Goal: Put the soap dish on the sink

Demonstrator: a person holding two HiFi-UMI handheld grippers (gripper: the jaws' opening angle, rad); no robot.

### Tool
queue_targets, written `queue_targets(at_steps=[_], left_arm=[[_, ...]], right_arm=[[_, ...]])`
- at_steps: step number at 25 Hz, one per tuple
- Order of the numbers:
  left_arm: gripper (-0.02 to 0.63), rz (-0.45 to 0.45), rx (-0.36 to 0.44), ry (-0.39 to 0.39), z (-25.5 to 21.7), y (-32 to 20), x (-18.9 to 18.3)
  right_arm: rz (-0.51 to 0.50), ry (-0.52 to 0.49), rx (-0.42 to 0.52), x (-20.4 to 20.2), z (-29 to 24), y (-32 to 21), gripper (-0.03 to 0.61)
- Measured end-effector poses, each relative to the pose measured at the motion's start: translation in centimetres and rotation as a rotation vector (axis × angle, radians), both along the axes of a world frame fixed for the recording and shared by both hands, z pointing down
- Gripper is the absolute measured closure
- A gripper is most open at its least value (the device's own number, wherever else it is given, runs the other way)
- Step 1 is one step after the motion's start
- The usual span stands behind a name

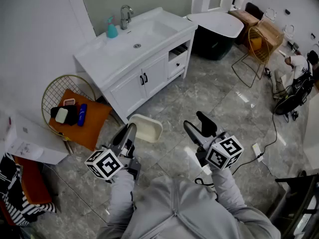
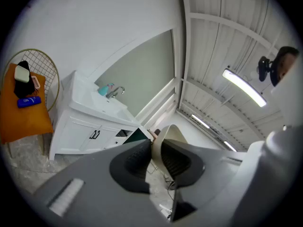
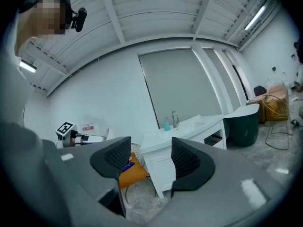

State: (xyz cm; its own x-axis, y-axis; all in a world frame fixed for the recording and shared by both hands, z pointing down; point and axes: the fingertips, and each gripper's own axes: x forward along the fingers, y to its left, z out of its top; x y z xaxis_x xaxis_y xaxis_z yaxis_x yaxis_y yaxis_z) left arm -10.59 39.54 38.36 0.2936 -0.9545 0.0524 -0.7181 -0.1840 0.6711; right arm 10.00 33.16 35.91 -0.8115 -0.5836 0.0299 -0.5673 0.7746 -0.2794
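A cream soap dish (image 1: 145,127) hangs above the grey floor, pinched at its near edge by my left gripper (image 1: 130,130). In the left gripper view the dish (image 2: 171,132) stands edge-on between the two dark pads, which are shut on it. The white sink (image 1: 133,40) with its chrome tap (image 1: 125,16) stands ahead and to the left, well apart from the dish. My right gripper (image 1: 197,123) is held to the right of the dish, open, with nothing between its fingers. In the right gripper view the sink (image 3: 189,126) shows between the open jaws.
A teal soap bottle (image 1: 111,29) stands by the tap. A wire chair (image 1: 70,101) with an orange cushion and small items stands left of the cabinet. A dark tub (image 1: 215,39), another wire chair (image 1: 256,54) and a floor cable (image 1: 273,133) lie to the right.
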Motion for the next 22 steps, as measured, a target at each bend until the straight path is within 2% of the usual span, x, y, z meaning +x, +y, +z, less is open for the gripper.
queue_targets(at_steps=[13, 22], left_arm=[[0.49, 0.003, 0.042, -0.002, -1.1, -0.9, -0.1], [0.49, 0.032, 0.045, 0.012, -0.6, -1.9, -2.1]], right_arm=[[0.015, -0.027, 0.008, -0.1, -0.8, -0.2, 0.308], [0.054, -0.046, -0.007, -1.8, -1.0, -0.7, 0.307]])
